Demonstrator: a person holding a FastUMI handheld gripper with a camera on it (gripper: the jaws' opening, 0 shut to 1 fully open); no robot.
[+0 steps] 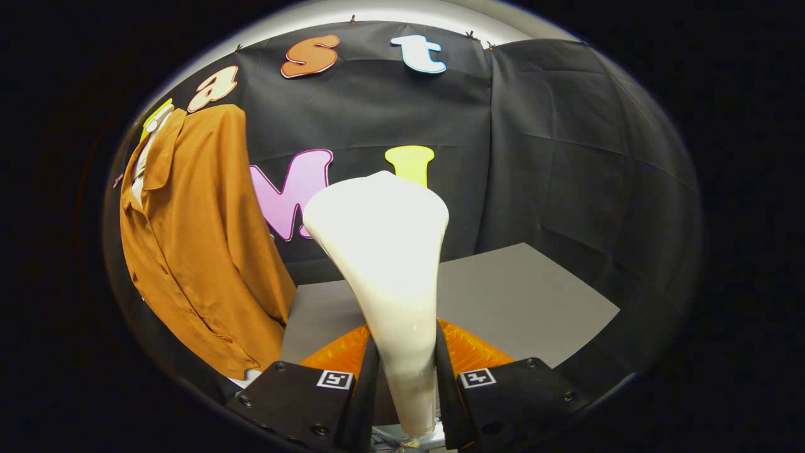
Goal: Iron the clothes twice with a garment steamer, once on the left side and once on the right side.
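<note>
A white garment steamer [385,251] stands upright between my fingers, its wide head rising well above them. My gripper [405,365] is shut on the steamer's narrow handle, one finger pressing each side. An orange-brown shirt [201,251] hangs on a hanger to the left of the steamer, with its collar at the top and the button placket facing me. The steamer head is to the right of the shirt and apart from it.
A grey table top [522,296] lies beyond the fingers and to the right. Black cloth [566,157] walls the booth behind and to the right. The shirt's hem hangs down near the table's left edge.
</note>
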